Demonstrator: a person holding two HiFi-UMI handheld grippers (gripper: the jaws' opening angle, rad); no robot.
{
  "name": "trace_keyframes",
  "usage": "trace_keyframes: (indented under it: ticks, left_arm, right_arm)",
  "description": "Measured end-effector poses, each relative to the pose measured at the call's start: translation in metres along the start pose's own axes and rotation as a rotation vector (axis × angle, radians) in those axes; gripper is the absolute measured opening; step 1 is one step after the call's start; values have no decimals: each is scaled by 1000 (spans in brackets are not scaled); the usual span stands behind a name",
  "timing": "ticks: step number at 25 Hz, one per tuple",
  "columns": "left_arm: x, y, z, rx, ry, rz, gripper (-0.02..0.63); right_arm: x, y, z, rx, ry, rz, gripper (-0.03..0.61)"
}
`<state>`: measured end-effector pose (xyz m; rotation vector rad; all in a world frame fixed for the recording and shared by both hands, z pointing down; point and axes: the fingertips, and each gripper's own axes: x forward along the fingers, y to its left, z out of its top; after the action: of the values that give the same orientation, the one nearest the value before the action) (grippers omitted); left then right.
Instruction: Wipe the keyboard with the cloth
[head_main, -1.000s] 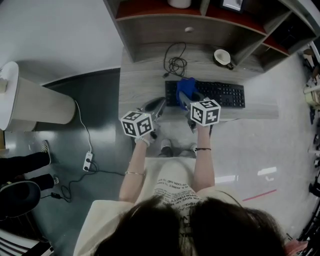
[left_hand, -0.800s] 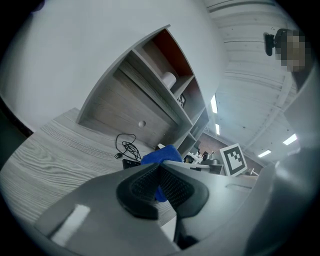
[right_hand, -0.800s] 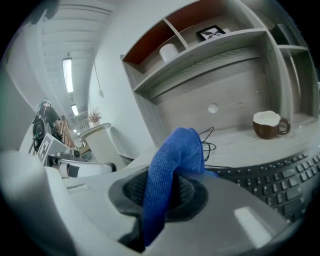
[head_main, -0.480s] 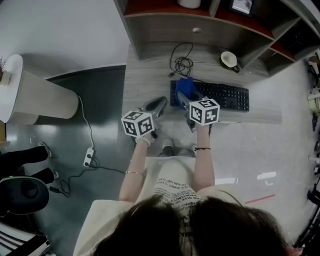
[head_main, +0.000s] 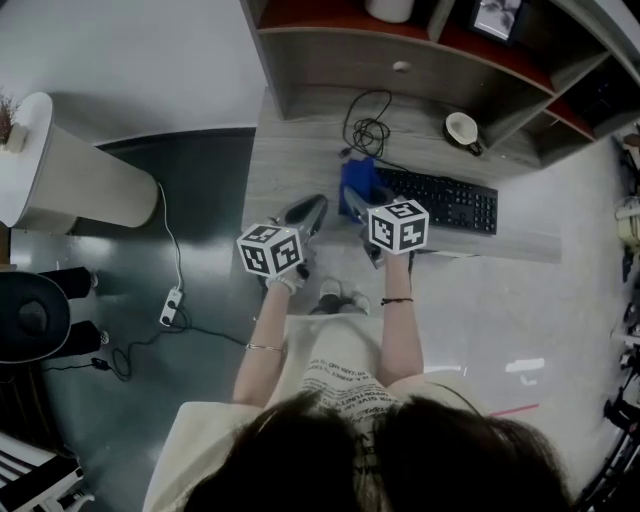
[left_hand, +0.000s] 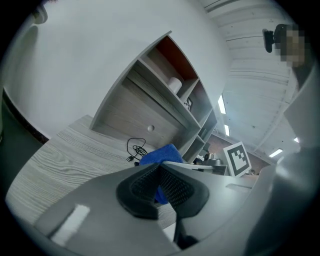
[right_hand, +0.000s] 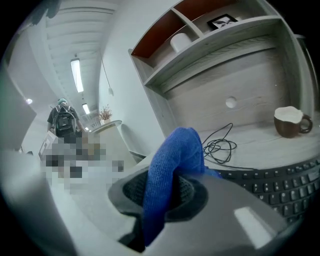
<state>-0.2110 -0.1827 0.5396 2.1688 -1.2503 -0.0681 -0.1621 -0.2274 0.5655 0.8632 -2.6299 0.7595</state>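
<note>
A black keyboard (head_main: 440, 200) lies on the grey wooden desk (head_main: 300, 165), also seen in the right gripper view as the keyboard (right_hand: 280, 182). My right gripper (head_main: 362, 203) is shut on a blue cloth (head_main: 357, 178) at the keyboard's left end; the cloth (right_hand: 172, 165) bulges up between its jaws. My left gripper (head_main: 308, 213) hovers over the desk's front edge just left of the keyboard, shut with nothing in it, and the blue cloth (left_hand: 160, 155) shows beyond its jaws.
A coiled black cable (head_main: 368, 130) lies behind the keyboard. A cup (head_main: 462, 128) stands at the back right under the shelves (head_main: 400, 40). A white round stand (head_main: 60, 175) and a power strip (head_main: 171, 301) are on the floor to the left.
The view has shifted slightly. Both grippers stay at the keyboard's left end, the right one still holding the cloth and edged a little left.
</note>
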Motion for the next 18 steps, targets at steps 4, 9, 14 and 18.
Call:
trace_keyframes:
  ticks: [4,9,14,18]
  left_arm:
    - [-5,2,-2,-5,-13,38,-12]
    - [-10,2,-2,-6,-33,87,-12]
    - [-16,0,-1,-8,-56,125,-12]
    - [-17,-5,-4,-1,-55,136,-12]
  right_arm:
    - [4,3,-1,2,8,31,58]
    - [7,10,-1,2,20,80,58]
    - [8,19,1,-1,25,136,58]
    - [4,27,6,-6,10,195,58]
